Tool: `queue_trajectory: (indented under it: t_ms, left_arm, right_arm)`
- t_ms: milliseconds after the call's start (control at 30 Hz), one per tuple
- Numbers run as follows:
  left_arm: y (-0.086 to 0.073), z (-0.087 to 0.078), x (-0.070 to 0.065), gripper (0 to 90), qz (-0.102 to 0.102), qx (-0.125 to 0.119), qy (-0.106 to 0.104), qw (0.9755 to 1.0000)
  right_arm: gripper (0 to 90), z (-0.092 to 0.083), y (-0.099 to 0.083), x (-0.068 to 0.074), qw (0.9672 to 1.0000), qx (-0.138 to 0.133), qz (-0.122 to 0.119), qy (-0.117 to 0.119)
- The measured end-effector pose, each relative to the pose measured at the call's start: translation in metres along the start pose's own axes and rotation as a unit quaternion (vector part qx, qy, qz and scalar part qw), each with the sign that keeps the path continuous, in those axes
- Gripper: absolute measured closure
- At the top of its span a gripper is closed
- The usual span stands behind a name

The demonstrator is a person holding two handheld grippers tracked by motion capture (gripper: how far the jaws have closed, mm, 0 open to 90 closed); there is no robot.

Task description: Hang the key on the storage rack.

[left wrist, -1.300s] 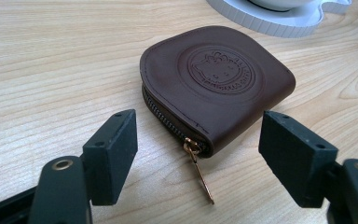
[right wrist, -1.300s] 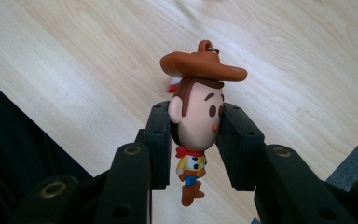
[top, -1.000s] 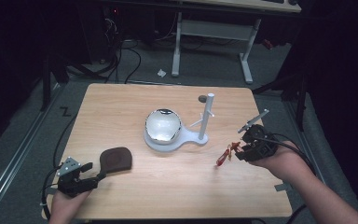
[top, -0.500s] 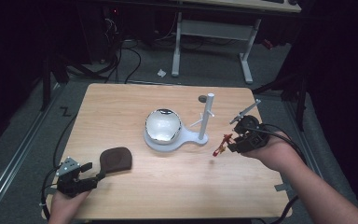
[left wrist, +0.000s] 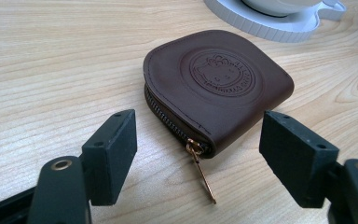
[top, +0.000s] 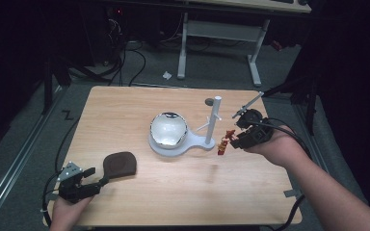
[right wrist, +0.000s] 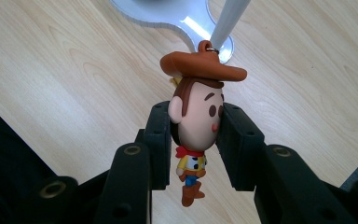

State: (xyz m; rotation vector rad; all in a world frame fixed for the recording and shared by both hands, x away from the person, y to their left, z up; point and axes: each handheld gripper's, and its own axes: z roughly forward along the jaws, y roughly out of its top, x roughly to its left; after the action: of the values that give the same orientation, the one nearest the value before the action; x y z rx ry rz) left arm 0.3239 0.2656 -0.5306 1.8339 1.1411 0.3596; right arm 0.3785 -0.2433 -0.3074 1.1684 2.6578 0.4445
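The right gripper (right wrist: 196, 135) clamps a cowboy figure (right wrist: 198, 116) by the head, both jaws pressed against it. The figure hangs above the table (top: 125, 106), just beside the white stand (top: 192, 139), near its upright post (top: 214, 118). The left gripper (left wrist: 198, 154) rests near the table's front left corner, jaws spread wide. A brown zip pouch (left wrist: 219, 84) lies flat just ahead of the jaws, untouched.
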Motion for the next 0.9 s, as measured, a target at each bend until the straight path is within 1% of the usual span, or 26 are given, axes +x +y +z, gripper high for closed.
queue_trajectory:
  t_ms: [33, 200, 233, 267, 367, 567, 600, 700, 767, 867, 900]
  left_arm:
    - [0.0, 0.0, 0.0, 27.9, 0.0, 0.0, 0.0, 1.0]
    - [0.0, 0.0, 0.0, 27.9, 0.001, 0.0, -0.001, 1.0]
    - [0.0, 0.0, 0.0, 28.0, 0.001, 0.001, -0.001, 1.0]
    - [0.0, 0.0, 0.0, 27.9, 0.001, 0.001, -0.001, 1.0]
    - [0.0, 0.0, 0.0, 27.9, 0.001, 0.0, -0.001, 1.0]
    - [0.0, 0.0, -0.002, 27.9, 0.004, 0.001, -0.003, 1.0]
    - [0.0, 0.0, -0.002, 27.9, 0.005, 0.001, -0.003, 1.0]
    - [0.0, 0.0, -0.003, 28.0, 0.006, 0.001, -0.004, 1.0]
    - [0.0, 0.001, -0.003, 28.0, 0.006, 0.002, -0.004, 1.0]
    - [0.0, 0.002, -0.003, 28.0, 0.007, 0.004, -0.005, 1.0]
    - [0.0, 0.002, -0.003, 28.0, 0.007, 0.004, -0.005, 1.0]
  right_arm:
    - [66.4, -0.001, 0.001, 0.0, 1.0, 0.001, 0.003, -0.001]
    - [66.4, -0.006, 0.007, -0.002, 1.0, -0.004, 0.001, -0.002]
    - [66.5, -0.009, 0.01, -0.003, 1.0, -0.006, -0.001, -0.004]
    - [66.4, -0.011, 0.011, -0.002, 1.0, -0.007, 0.004, -0.004]
    - [66.4, -0.015, 0.016, -0.002, 0.9999, -0.01, -0.003, -0.01]
    - [66.5, -0.018, 0.023, -0.002, 0.9998, -0.013, -0.005, -0.014]
    - [66.5, -0.018, 0.024, -0.001, 0.9998, -0.013, -0.002, -0.015]
    - [66.4, -0.019, 0.03, -0.001, 0.9997, -0.015, -0.009, -0.016]
    - [66.4, -0.02, 0.031, -0.001, 0.9997, -0.015, -0.007, -0.016]
    - [66.5, -0.024, 0.036, -0.002, 0.9996, -0.019, -0.011, -0.02]
    - [66.4, -0.024, 0.037, -0.002, 0.9996, -0.02, -0.006, -0.022]
